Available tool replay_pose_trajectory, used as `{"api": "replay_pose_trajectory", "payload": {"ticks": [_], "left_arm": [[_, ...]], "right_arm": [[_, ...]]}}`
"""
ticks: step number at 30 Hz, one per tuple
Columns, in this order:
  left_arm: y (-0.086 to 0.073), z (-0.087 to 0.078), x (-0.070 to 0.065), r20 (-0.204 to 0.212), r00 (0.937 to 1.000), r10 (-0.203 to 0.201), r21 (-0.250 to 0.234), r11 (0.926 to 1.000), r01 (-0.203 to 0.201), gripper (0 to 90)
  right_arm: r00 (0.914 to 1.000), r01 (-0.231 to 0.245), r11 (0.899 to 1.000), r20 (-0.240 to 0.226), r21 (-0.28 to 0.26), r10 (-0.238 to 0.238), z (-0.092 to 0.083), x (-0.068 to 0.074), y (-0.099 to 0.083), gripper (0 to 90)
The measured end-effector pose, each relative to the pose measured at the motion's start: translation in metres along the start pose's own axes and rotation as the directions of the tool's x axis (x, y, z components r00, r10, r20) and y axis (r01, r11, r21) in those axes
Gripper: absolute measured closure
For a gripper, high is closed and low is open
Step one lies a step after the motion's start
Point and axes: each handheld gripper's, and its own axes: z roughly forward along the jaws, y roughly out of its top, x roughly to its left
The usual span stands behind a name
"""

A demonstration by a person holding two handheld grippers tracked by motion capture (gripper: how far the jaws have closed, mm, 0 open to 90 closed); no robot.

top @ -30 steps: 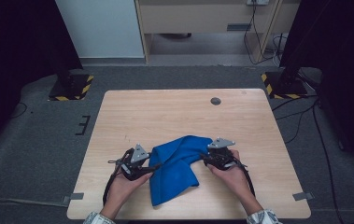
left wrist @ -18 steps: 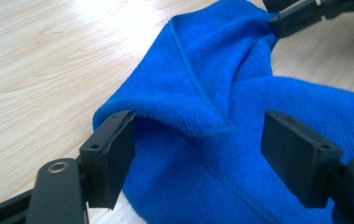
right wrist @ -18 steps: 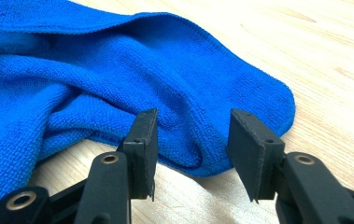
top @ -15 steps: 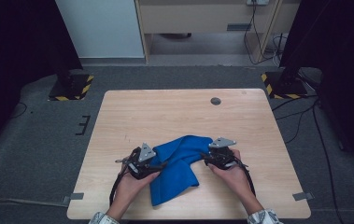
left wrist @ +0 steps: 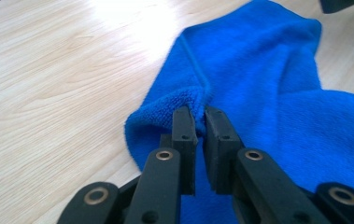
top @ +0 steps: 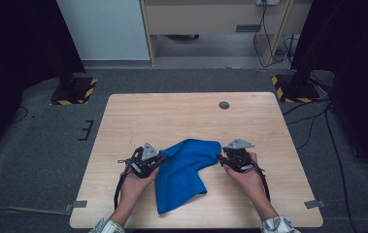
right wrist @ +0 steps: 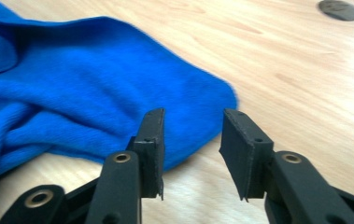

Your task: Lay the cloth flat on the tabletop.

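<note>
A fleecy blue cloth (top: 184, 167) lies rumpled on the pale wood-grain worktop (top: 172, 116). The left tongs (left wrist: 201, 122), just closing, pinch its ribbed hem; the right tongs (right wrist: 191, 123), narrowing, stand apart at its rounded corner.

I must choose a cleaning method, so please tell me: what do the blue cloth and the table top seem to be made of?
The blue cloth looks like microfibre or terry: soft, matte, with a fuzzy looped pile along its hemmed edge. The table top looks like light wood or a wood-grain laminate: smooth, slightly glossy, with printed-looking grain streaks and a bright glare patch. Which of the two I cannot tell.
</note>
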Motion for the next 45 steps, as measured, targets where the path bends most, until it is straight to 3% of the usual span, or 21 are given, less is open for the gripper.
{"api": "replay_pose_trajectory", "payload": {"ticks": [5,8,13,18,26,31,34,38,43,45], "left_arm": [[-0.002,-0.003,0.006,-0.007,0.9997,-0.022,-0.004,0.9998,0.022,85.1],[-0.003,-0.003,0.010,-0.017,0.9994,-0.030,0.001,0.9995,0.030,84.9],[-0.005,-0.004,0.012,-0.029,0.9990,-0.033,0.004,0.9994,0.034,84.8],[-0.006,-0.004,0.017,-0.042,0.9983,-0.041,0.006,0.9991,0.041,84.7],[-0.013,-0.014,0.032,-0.079,0.9937,-0.080,0.000,0.9968,0.080,85.3],[-0.019,-0.016,0.044,-0.094,0.9893,-0.112,0.008,0.9935,0.113,85.8],[-0.020,-0.014,0.045,-0.094,0.9887,-0.117,0.015,0.9928,0.119,85.8],[-0.019,-0.013,0.044,-0.093,0.9896,-0.110,0.016,0.9936,0.112,85.7],[-0.020,-0.014,0.046,-0.097,0.9885,-0.116,0.016,0.9929,0.118,85.7],[-0.020,-0.014,0.047,-0.099,0.9880,-0.119,0.017,0.9925,0.121,85.7]], "right_arm": [[0.9992,-0.020,1.000,0.034,-0.009,0.020,-0.004,-0.013,0.003,70.3],[0.9985,-0.048,0.999,0.024,-0.007,0.048,-0.001,-0.020,0.004,71.9],[0.9989,-0.046,0.998,0.014,0.042,0.045,0.016,-0.027,0.009,66.2],[0.9955,-0.095,0.994,0.004,0.055,0.095,0.032,-0.033,0.012,61.1],[0.9942,-0.107,0.991,0.009,0.082,0.107,0.041,-0.030,0.011,57.8],[0.9968,-0.080,0.992,0.002,0.097,0.080,0.045,-0.023,0.012,51.5],[0.9965,-0.083,0.993,-0.003,0.088,0.084,0.049,-0.020,0.014,48.3],[0.9987,-0.050,0.996,-0.004,0.077,0.051,0.054,-0.016,0.020,46.2],[0.9986,-0.053,0.996,0.004,0.071,0.053,0.060,-0.016,0.024,47.4],[0.9973,-0.072,0.995,-0.007,0.074,0.072,0.063,-0.019,0.024,56.5]]}}
